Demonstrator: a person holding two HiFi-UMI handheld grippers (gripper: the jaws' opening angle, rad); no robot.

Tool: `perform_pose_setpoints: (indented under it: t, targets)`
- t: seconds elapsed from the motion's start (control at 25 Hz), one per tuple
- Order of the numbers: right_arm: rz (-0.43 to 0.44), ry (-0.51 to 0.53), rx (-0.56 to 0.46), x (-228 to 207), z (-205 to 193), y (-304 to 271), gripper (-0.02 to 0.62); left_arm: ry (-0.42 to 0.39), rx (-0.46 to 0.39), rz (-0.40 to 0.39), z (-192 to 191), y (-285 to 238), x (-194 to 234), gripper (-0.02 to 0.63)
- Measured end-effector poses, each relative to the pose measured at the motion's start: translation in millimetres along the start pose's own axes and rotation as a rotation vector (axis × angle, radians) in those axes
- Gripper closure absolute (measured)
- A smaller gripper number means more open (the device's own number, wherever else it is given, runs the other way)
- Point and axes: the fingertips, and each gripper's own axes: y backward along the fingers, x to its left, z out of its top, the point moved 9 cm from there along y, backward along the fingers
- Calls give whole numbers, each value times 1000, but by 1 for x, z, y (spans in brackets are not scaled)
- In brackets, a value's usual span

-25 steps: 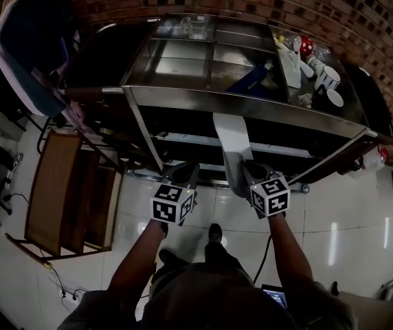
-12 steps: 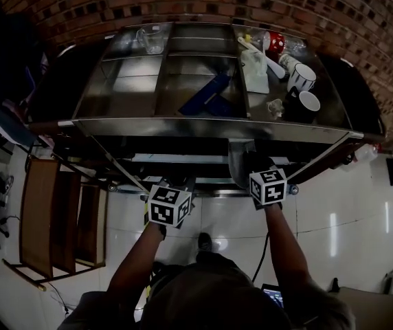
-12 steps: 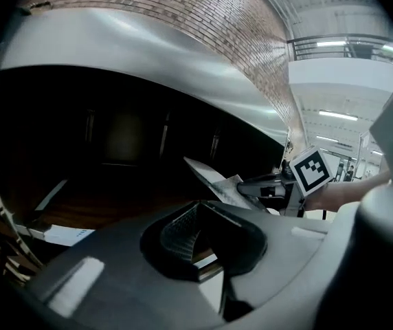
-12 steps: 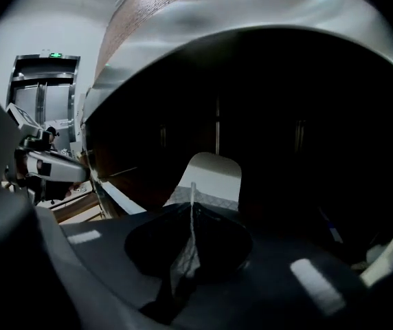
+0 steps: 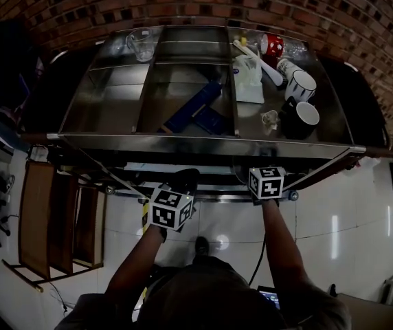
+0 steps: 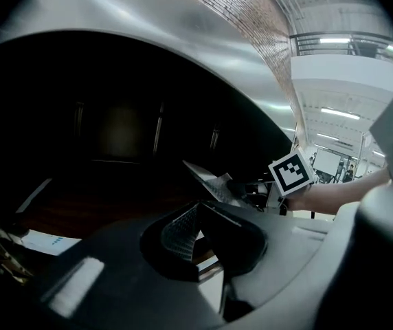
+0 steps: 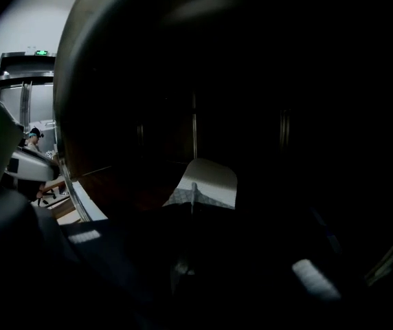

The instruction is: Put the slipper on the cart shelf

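Observation:
A pale grey slipper (image 7: 207, 179) sticks out ahead of my right gripper (image 7: 193, 208), whose jaws are shut on its near end. It hangs inside the dark space under the steel cart top (image 5: 203, 143), just above the lower shelf (image 7: 114, 184). In the left gripper view the slipper (image 6: 210, 184) shows to the right with the right gripper's marker cube (image 6: 291, 172) behind it. In the head view the slipper is hidden under the cart top; only that marker cube (image 5: 266, 182) shows. My left gripper (image 5: 185, 179) is beside it at the cart's front, its jaws (image 6: 196, 212) shut and empty.
The cart top holds blue objects (image 5: 195, 107), a white pouch (image 5: 248, 74), a glass (image 5: 140, 43), a red cup (image 5: 272, 45) and two mugs (image 5: 299, 84). A wooden rack (image 5: 62, 218) lies on the floor at left. A brick wall (image 5: 203, 5) stands behind the cart.
Both grippers have moved forward to the cart's front edge. The slipper, seen earlier in front of the cart, has gone under the top and out of the head view.

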Motion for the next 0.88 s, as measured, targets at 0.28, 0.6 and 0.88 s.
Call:
perform_pose_setpoints:
  t: [0.28,0.6,0.88]
  targets:
    - [15,-10,-11,-1,-2,-16,577,2,-1,27,3,-1,4,598]
    - [-18,-26,-94,16,7,27,511,-2,-42,35,7,34,7,598]
    - [3,-47,-212,86,29,99,568,-54,-94,-43,15,86,-1,598]
